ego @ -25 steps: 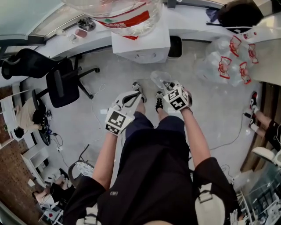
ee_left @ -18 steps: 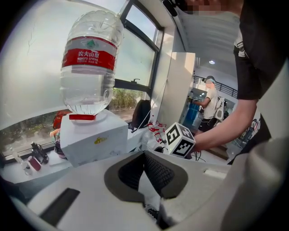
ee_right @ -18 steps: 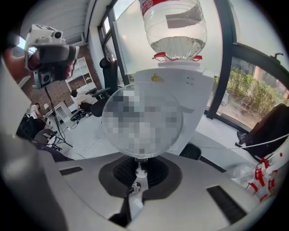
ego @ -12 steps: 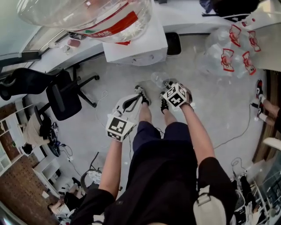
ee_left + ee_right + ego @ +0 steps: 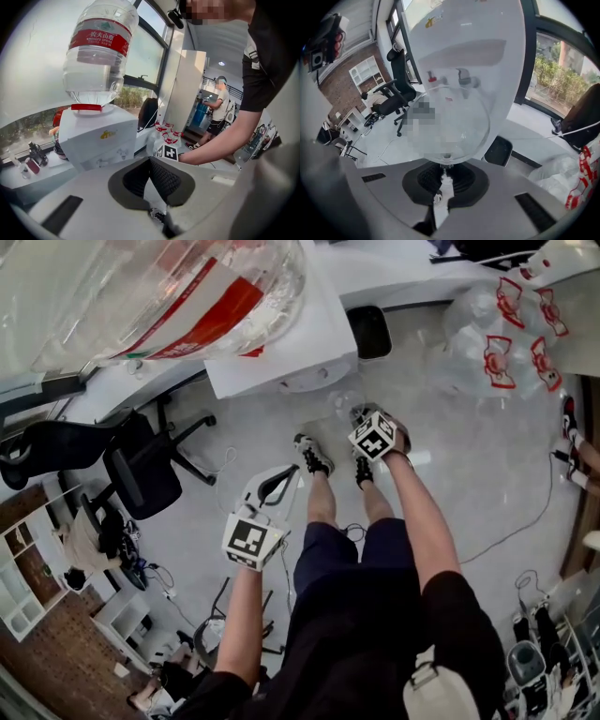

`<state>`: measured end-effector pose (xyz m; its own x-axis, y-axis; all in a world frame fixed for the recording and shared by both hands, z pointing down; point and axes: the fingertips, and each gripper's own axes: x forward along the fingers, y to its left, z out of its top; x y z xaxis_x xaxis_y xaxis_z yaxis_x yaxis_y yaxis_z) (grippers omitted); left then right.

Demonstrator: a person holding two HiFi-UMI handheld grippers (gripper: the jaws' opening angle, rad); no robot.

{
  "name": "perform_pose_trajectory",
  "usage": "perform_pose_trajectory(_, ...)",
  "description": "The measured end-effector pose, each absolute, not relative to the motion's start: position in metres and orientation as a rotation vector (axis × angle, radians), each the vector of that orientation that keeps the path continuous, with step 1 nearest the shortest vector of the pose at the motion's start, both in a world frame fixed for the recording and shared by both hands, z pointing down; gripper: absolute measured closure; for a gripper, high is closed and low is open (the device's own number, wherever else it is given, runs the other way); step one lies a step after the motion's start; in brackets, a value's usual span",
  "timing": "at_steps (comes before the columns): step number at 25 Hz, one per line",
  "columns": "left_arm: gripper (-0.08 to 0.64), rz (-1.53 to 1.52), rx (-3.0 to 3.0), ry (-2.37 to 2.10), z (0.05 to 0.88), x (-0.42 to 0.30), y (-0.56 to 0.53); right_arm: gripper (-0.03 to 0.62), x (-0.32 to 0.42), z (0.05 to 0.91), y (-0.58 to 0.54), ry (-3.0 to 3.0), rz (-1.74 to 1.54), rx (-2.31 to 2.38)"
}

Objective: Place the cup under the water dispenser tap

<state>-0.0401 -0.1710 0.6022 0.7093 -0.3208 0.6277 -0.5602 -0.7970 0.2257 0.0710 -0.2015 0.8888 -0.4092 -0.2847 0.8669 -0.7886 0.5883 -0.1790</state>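
Far left, two black office chairs (image 5: pixel 141 479) stood on the grey floor (image 5: pixel 469 484). Above them an inverted water bottle (image 5: pixel 141 296) with a red label sat on top of the white water dispenser (image 5: pixel 281 348).

The left gripper (image 5: pixel 284 476) hung over the floor, below and left of the dispenser and well apart from it, beside the person's left leg. In the left gripper view its fingers met at the tips, with nothing held between them. Only floor and a shoe (image 5: pixel 314 454) showed behind the pads.

Right of centre, the clear cup (image 5: pixel 450 122) was held out ahead of the right gripper (image 5: pixel 443 172), whose fingers were pressed together on the near edge of the cup's wall. In the head view the cup lay just in front of the dispenser's front face, above the floor and ahead of the person's feet. In the right gripper view the dispenser's two taps (image 5: pixel 461 75) appeared beyond the cup's far rim. The cup was not under either tap, and the gap between cup and taps could not be judged.

Far right, a cluster of clear bottles (image 5: pixel 506 334) with red labels lay on the floor, well apart from both grippers.
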Motion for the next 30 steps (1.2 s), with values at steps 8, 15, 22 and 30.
perform_pose_trajectory(8, 0.56, 0.829, 2.499, -0.656, 0.624, -0.028, -0.181, 0.595, 0.08, 0.94, -0.239, -1.899, 0.749, 0.932)
perform_pose_trajectory(15, 0.56, 0.854, 2.459, -0.64, 0.648, -0.031, -0.171, 0.595, 0.077, 0.967, -0.266, -1.832, 0.728, 0.959)
perform_pose_trajectory(22, 0.56, 0.858, 2.436, -0.636, 0.662, -0.033, -0.165, 0.595, 0.067, 0.986, -0.287, -1.761, 0.682, 0.904)
perform_pose_trajectory(30, 0.56, 0.837, 2.426, -0.626, 0.669, -0.03, -0.169, 0.595, 0.069, 1.0, -0.294, -1.702, 0.668, 0.863)
